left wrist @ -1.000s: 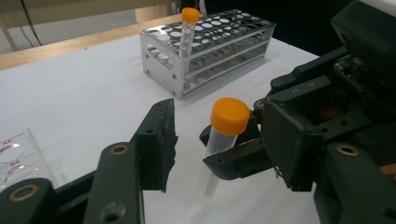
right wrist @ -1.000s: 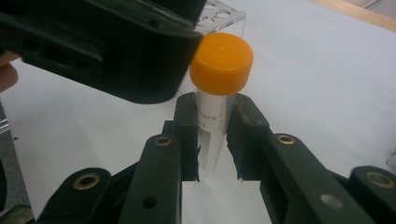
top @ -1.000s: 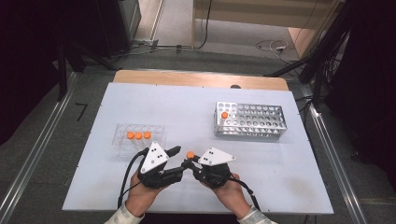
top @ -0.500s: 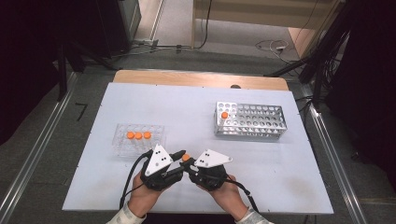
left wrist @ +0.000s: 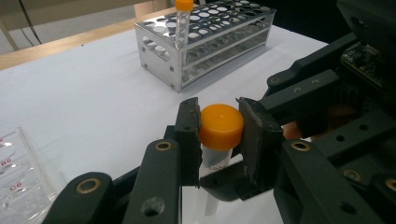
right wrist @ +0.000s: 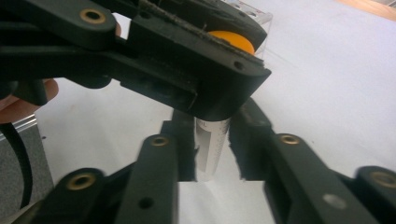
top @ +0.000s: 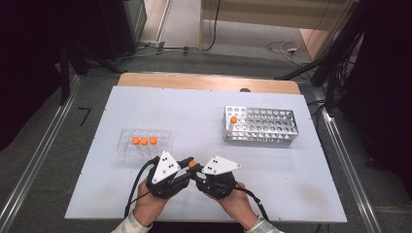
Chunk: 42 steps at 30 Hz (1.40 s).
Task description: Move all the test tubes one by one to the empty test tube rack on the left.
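Observation:
An orange-capped tube (top: 193,164) is upright between my two grippers at the front middle of the white table (top: 204,102). My left gripper (left wrist: 219,135) is shut on its orange cap (left wrist: 222,126). My right gripper (right wrist: 212,154) comes in from the opposite side, lower down, with its jaws against both sides of the clear tube body (right wrist: 212,140). In the high view the left gripper (top: 189,167) and the right gripper (top: 197,174) meet tip to tip, with a hand behind each. The tube's lower end is hidden there.
A metal rack (top: 260,127) at the right rear holds one orange-capped tube (top: 233,119) in its left corner. A clear plastic rack (top: 144,145) to the left of the grippers holds three orange-capped tubes (top: 144,141). The table's front edge lies just behind the hands.
Both hands have closed in on each other and drawn slightly toward the front edge. The gap between the two grippers has gone, and the tube is now between both sets of jaws.

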### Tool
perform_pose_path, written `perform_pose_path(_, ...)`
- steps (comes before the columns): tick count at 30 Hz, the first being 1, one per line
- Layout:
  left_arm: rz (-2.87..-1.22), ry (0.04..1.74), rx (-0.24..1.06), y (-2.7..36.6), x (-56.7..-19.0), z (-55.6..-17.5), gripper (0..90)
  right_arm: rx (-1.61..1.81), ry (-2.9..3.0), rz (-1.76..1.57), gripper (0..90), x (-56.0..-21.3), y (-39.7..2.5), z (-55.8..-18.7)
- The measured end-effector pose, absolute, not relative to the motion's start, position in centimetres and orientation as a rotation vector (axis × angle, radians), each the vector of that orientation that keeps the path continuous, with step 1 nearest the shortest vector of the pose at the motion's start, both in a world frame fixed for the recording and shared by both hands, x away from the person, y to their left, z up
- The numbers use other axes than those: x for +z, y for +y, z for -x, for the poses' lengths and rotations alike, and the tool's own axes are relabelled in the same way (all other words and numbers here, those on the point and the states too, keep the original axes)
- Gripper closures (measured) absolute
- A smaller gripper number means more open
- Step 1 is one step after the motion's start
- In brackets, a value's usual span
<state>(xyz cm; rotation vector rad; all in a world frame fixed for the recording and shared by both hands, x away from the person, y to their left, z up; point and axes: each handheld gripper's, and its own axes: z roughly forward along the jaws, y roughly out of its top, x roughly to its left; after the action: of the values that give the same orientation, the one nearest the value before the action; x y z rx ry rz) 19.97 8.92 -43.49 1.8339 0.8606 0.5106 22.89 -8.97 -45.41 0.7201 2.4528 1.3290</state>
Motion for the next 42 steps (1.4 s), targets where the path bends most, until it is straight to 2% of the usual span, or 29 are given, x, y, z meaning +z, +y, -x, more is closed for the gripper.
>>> perform_pose_path(2, -1.83, 0.862, 0.512, 9.1, -43.4, -20.0, 69.8, 1.328, 2.459, -0.715, 54.8, -45.4, -8.9, -22.9)
perform_pose_path(7, -1.813, 0.873, 0.511, 9.7, -42.8, -19.9, 69.8, 1.321, 2.474, -0.729, 37.6, -45.4, -9.0, -23.1)
perform_pose_path(11, -1.79, 0.893, 0.515, 10.6, -42.1, -20.0, 69.8, 1.305, 2.472, -0.762, 28.7, -45.3, -9.3, -23.3)
perform_pose_path(17, -1.768, 0.935, 0.518, 12.2, -41.2, -20.2, 69.8, 1.298, 2.469, -0.787, 25.8, -45.3, -9.6, -23.5)
perform_pose_path(32, -1.752, 1.028, 0.505, 17.1, -39.1, -20.3, 69.8, 1.289, 2.448, -0.829, 25.6, -45.2, -10.7, -23.9)
perform_pose_path(42, -1.713, 1.089, 0.56, 19.6, -38.3, -20.2, 69.8, 1.288, 2.439, -0.846, 25.6, -45.3, -11.0, -24.1)
